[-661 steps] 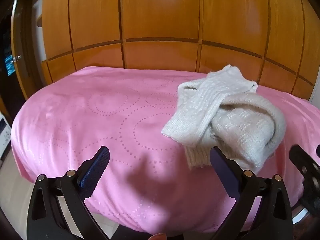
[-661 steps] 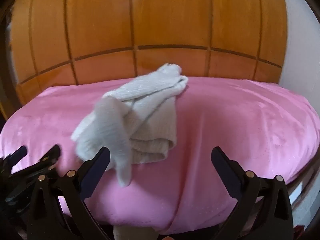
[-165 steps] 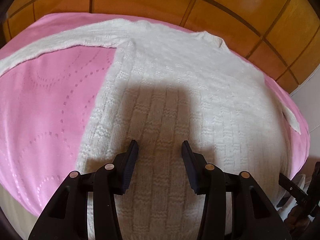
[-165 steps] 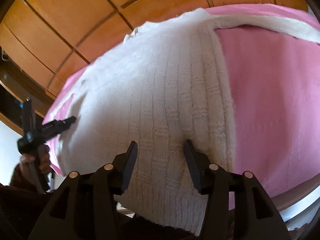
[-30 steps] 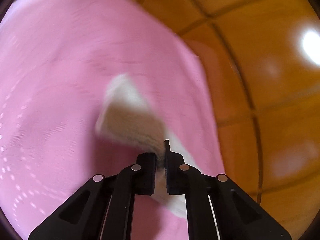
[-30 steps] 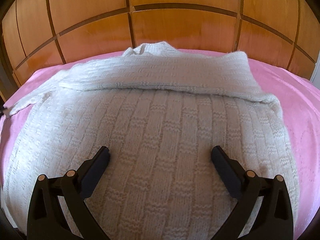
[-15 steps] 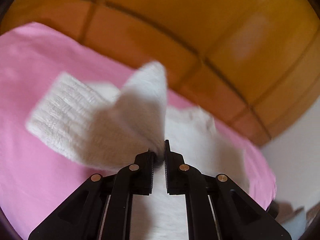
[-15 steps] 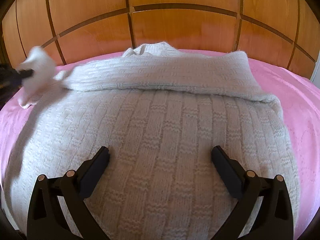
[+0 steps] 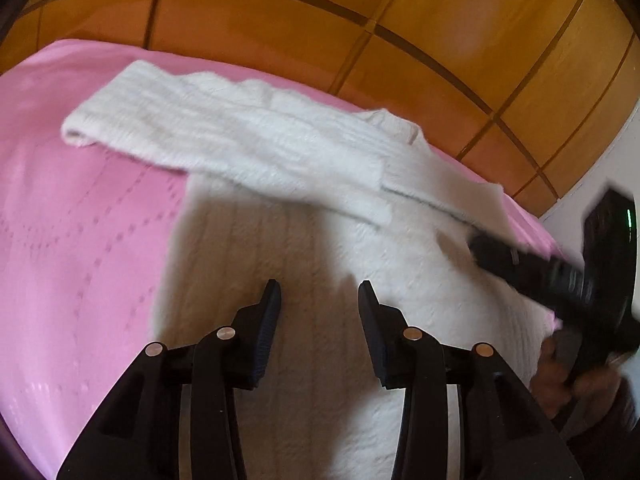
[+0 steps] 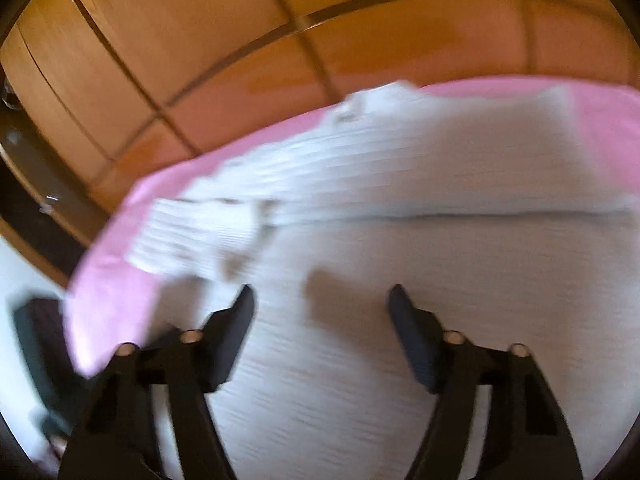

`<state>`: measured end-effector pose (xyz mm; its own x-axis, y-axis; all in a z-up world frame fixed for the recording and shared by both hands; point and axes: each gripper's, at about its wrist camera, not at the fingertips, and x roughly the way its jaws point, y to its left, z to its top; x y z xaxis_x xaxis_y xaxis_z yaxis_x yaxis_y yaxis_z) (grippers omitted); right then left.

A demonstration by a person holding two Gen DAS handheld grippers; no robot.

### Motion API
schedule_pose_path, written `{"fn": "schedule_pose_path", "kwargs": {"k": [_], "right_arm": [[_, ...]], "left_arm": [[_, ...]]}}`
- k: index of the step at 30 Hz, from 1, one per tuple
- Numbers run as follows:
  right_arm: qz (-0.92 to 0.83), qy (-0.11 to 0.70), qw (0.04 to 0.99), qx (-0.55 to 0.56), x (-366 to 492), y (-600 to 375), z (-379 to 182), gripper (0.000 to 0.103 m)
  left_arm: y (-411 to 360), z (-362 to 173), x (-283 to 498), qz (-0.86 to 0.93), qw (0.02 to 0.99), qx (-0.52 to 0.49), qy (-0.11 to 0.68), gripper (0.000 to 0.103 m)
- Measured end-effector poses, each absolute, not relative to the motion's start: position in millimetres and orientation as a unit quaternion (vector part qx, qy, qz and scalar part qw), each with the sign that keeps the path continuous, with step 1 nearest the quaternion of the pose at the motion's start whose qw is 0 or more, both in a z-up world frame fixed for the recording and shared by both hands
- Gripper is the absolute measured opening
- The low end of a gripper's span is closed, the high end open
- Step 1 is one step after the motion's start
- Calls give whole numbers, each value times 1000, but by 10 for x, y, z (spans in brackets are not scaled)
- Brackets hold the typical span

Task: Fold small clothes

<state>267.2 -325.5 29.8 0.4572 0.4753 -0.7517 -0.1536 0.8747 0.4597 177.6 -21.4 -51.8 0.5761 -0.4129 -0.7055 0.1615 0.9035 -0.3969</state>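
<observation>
A white knitted sweater [image 9: 304, 360] lies flat on the pink bedspread [image 9: 80, 248]. Its left sleeve [image 9: 224, 140] lies folded across the chest, and the other sleeve [image 10: 400, 176] lies folded across above it. My left gripper [image 9: 319, 296] is open and empty over the sweater's body. My right gripper [image 10: 321, 300] is open and empty over the sweater's body too; its view is blurred. The right gripper also shows in the left wrist view [image 9: 560, 276] at the sweater's right edge.
Orange wooden wardrobe panels [image 9: 360, 12] stand right behind the bed. A white wall [image 9: 592, 200] is at the far right. The bed's front edge drops off at the lower left in the right wrist view [image 10: 92, 344].
My left gripper has let go of the left sleeve, which now lies across the chest, and has opened. My right gripper has swung left and lower over the sweater, jaws somewhat narrower.
</observation>
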Motion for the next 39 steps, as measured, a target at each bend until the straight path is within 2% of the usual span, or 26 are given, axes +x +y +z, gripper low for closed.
{"fn": "schedule_pose_path", "kwargs": {"k": [7, 8, 9, 10, 19, 23, 27, 31, 39], "right_arm": [[221, 532, 797, 180, 3175, -2511, 23, 59], [219, 532, 799, 177, 3216, -2454, 21, 46], [219, 534, 799, 169, 3254, -2395, 27, 17], [216, 540, 800, 149, 3293, -2324, 48, 7], [218, 407, 879, 119, 3327, -2698, 1157, 6], [165, 382, 899, 135, 3405, -3240, 1334, 6], [106, 390, 901, 159, 3403, -3798, 1186, 6], [45, 417, 888, 189, 3400, -4294, 810, 6], [1, 461, 854, 240, 3370, -4624, 153, 6]], "left_arm": [[-192, -646, 1676, -164, 883, -138, 417, 39], [-198, -654, 1694, -163, 884, -138, 416, 39], [-201, -655, 1697, -162, 885, -138, 415, 39], [-191, -656, 1683, -162, 885, -139, 414, 39], [-155, -692, 1646, -164, 886, -141, 410, 40], [-155, -694, 1633, -163, 887, -139, 409, 40], [-176, -689, 1617, -161, 889, -132, 408, 40], [-184, -674, 1620, -159, 888, -130, 412, 40], [-63, -453, 1764, -157, 867, -179, 439, 41]]}}
